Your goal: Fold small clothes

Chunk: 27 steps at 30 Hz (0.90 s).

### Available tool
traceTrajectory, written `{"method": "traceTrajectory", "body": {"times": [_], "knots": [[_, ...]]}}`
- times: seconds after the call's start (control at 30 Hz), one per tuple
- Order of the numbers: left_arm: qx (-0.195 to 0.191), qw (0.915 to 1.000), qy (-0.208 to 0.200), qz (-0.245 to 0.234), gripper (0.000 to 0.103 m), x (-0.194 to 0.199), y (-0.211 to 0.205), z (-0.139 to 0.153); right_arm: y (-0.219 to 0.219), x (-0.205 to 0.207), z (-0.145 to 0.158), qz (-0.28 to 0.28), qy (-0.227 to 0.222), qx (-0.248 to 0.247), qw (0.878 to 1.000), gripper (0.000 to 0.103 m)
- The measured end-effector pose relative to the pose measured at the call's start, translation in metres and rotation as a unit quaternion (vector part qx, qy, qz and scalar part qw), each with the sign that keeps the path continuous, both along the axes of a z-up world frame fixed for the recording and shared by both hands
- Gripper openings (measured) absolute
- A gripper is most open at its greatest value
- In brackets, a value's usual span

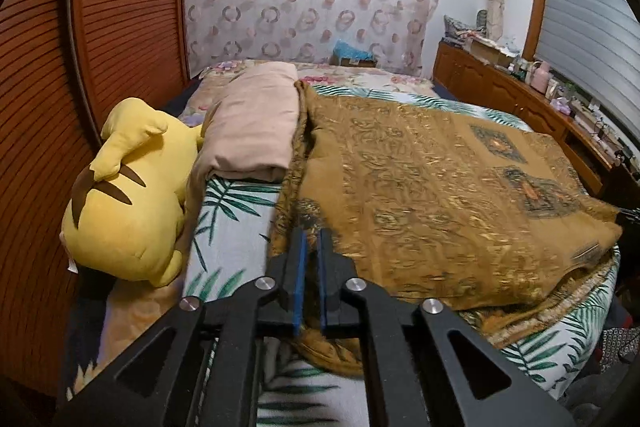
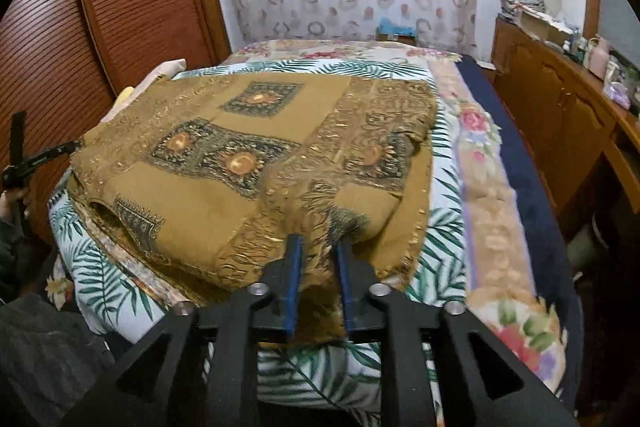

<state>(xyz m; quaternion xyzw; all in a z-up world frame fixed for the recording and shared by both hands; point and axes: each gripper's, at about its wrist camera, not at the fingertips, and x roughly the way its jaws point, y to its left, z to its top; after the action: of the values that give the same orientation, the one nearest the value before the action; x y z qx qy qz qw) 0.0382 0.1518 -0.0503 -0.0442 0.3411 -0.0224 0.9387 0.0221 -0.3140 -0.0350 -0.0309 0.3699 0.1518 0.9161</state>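
Note:
A mustard-brown patterned garment [image 1: 440, 195] lies spread on the bed, folded over on itself; it also shows in the right wrist view [image 2: 256, 163]. My left gripper [image 1: 313, 239] is shut on the garment's near left edge, with cloth pinched between the blue pads. My right gripper [image 2: 318, 247] is shut on the garment's near right corner, with a bunch of cloth between its pads. The left gripper also shows at the far left of the right wrist view [image 2: 44, 155].
The bed carries a palm-leaf sheet [image 1: 228, 223] and a floral blanket [image 2: 484, 187]. A yellow plush toy [image 1: 128, 195] and a folded beige cloth [image 1: 256, 123] lie on the left. A wooden louvred wardrobe [image 1: 120, 19] stands at left, a wooden cabinet [image 2: 560, 115] at right.

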Motion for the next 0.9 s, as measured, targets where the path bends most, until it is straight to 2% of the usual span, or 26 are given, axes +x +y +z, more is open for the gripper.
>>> {"method": "traceTrajectory", "body": {"times": [0.03,0.07,0.1,0.17,0.27,0.37,0.5,0.7,0.8,0.9], "knots": [[-0.002,1.0,-0.002,-0.005,0.019,-0.003,-0.003,0.0,0.0,-0.004,0.002,-0.004,0.0,-0.009,1.0,0.047],[-0.002,0.9999,-0.005,-0.013,0.027,-0.008,-0.008,0.0,0.003,-0.007,0.005,-0.011,-0.004,-0.016,1.0,0.055],[-0.001,0.9998,-0.007,-0.019,0.03,-0.009,-0.011,0.001,0.002,-0.008,0.009,-0.018,-0.01,-0.019,1.0,0.056],[0.003,0.9996,-0.012,-0.027,0.044,-0.014,-0.02,0.002,0.006,-0.013,0.013,-0.031,-0.021,-0.025,0.999,0.06],[0.015,0.9987,-0.02,-0.044,0.045,-0.02,-0.039,0.003,0.013,-0.017,0.02,-0.053,-0.057,-0.029,0.997,0.061],[0.016,0.998,-0.033,-0.051,0.045,-0.018,-0.054,0.005,0.027,-0.006,0.018,-0.058,-0.07,-0.007,0.996,0.061],[-0.014,0.9962,-0.028,-0.081,0.045,-0.009,-0.074,0.008,0.057,0.009,0.012,-0.04,-0.083,0.014,0.996,0.061],[-0.012,0.9941,-0.019,-0.106,0.045,-0.005,-0.095,0.004,0.093,0.023,-0.006,0.005,-0.067,0.037,0.997,0.061],[0.006,0.9949,-0.006,-0.101,0.045,-0.003,-0.098,-0.003,0.102,0.028,-0.021,0.024,-0.038,0.041,0.998,0.061],[0.003,0.9961,0.001,-0.088,0.045,0.0,-0.087,-0.01,0.103,0.028,-0.035,0.037,-0.021,0.033,0.999,0.061]]}}
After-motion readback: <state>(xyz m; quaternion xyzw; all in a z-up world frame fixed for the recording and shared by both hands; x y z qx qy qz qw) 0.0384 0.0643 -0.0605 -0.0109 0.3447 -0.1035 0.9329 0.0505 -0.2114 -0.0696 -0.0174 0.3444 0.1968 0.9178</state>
